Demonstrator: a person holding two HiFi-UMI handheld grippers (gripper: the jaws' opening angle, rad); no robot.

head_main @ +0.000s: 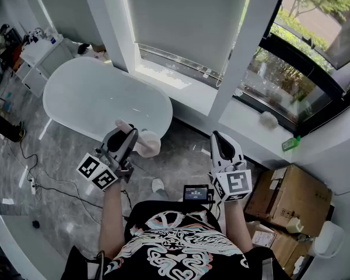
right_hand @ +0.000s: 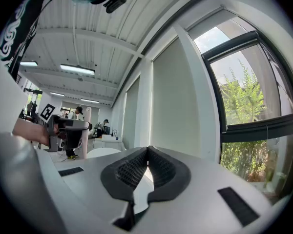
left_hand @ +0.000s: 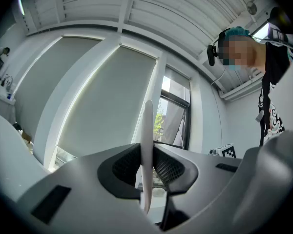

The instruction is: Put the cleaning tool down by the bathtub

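Note:
The cleaning tool has a pale slim handle and a round whitish head. My left gripper is shut on its handle, just in front of the near end of the white oval bathtub. In the left gripper view the handle stands upright, pinched between the dark pads of the left gripper. My right gripper is held to the right, above the floor, shut and empty. The right gripper view shows the right gripper with its pads together, and the left gripper with the tool off to the left.
A white window ledge runs behind the tub. Cardboard boxes are stacked at the right. A small green bottle sits on the sill. Cables lie on the grey floor, and a white cabinet stands at the far left.

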